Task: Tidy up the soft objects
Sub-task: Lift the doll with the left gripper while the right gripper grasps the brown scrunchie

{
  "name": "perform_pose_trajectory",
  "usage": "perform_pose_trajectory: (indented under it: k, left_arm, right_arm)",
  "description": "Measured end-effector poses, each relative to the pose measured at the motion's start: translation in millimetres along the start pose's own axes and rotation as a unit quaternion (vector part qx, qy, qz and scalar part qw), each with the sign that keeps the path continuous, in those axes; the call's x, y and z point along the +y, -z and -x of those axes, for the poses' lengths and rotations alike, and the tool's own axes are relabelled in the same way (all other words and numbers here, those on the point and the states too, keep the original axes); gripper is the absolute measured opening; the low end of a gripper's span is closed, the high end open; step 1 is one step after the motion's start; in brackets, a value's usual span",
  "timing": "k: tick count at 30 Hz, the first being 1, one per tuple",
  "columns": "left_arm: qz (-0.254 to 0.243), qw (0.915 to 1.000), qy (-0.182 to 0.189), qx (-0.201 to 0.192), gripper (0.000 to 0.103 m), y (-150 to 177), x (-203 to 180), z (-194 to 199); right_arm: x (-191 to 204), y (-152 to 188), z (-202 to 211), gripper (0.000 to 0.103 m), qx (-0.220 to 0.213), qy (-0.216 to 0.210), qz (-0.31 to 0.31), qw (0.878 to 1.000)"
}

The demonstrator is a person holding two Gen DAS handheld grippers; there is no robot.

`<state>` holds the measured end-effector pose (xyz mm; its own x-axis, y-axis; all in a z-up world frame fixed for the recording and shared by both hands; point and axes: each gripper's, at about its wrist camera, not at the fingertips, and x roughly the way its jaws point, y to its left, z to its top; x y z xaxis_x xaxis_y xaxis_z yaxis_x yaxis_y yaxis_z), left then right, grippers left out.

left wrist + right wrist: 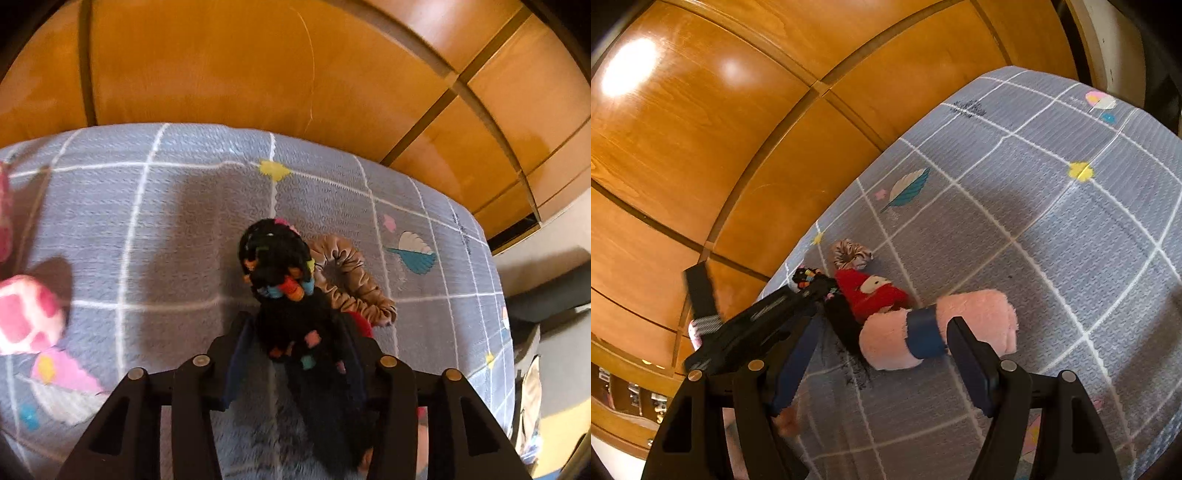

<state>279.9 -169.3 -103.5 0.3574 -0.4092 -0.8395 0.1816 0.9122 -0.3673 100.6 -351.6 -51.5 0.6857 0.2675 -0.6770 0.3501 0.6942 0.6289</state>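
Left tongs [299, 343] are down over the bed [166, 229], and there is a black bundle of hair ties [275, 266] with bright coloured beads right between the 2 fingers. Both fingers press against its dark lower part, so this is a pinch on the bundle, whose looped top sticks out ahead of the fingertips. Just beyond it, touching its right side, lies a tan scrunchie [354, 280] on the grey checked bedspread. A sliver of red peeks out beside the right finger. Over at the left edge, a pink and white checked plush item [26, 314] sits well apart from the cluster.

Now the right wrist view: right tongs [882, 354] are spread wide, with nothing pinched. A rolled pink towel [979, 325] lies between the fingers' line and the bedspread, a blue finger pad overlapping its left half, though whether that pad is touching it I cannot tell. Beside the roll, up and left, a red plush toy [868, 291] with a pale face patch lies on the bed, touching the towel. Beyond the toy sits the scrunchie [851, 254], and the left tongs [812, 284] come in from the left with the beaded bundle [807, 277] at their tips. Orange wooden panels [720, 147] rise behind the bed.
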Motion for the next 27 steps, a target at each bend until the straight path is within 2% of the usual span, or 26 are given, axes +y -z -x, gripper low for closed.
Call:
perform_pose_trajectory:
  k: [3, 5, 8, 11, 16, 23, 25, 27]
  left_arm:
    - [-0.037, 0.9990, -0.014, -0.019, 0.045, 2.5, -8.6, -2.4]
    - [-0.063, 0.9977, -0.015, -0.023, 0.038, 5.8, -12.4, -0.8]
    - [-0.068, 0.9971, -0.003, -0.032, 0.037, 12.9, -5.6, 17.3]
    - [-0.057, 0.9972, 0.015, -0.046, 0.037, 29.8, 9.6, 51.8]
    - [-0.068, 0.9970, 0.021, -0.031, 0.037, 76.7, 29.6, 91.2]
    - [-0.093, 0.9955, 0.015, 0.015, 0.037, 144.5, 59.8, 113.0]
    - [-0.086, 0.9960, 0.015, 0.022, 0.038, 159.6, 72.8, 112.0]
    - [-0.088, 0.9959, 0.019, 0.007, 0.038, 165.6, 76.8, 116.9]
  right_arm:
    - [-0.1, 1.4, -3.2, 0.074, 0.008, -0.002, -0.001, 1.000]
    - [-0.2, 2.4, -4.2, 0.074, 0.012, -0.007, -0.003, 1.000]
    - [-1.4, 3.1, -3.9, 0.074, 0.011, -0.010, -0.007, 1.000]
    - [-3.0, 3.3, -3.6, 0.074, 0.008, -0.006, -0.012, 1.000]
    - [-0.1, 5.7, -9.0, 0.074, 0.018, 0.003, -0.003, 1.000]
    - [19.2, 14.1, -18.5, 0.074, 0.040, 0.026, 0.054, 0.997]
    - [35.9, 12.6, -26.6, 0.074, 0.054, 0.041, 0.100, 0.993]
    - [54.1, 7.6, -36.0, 0.074, 0.052, 0.064, 0.156, 0.984]
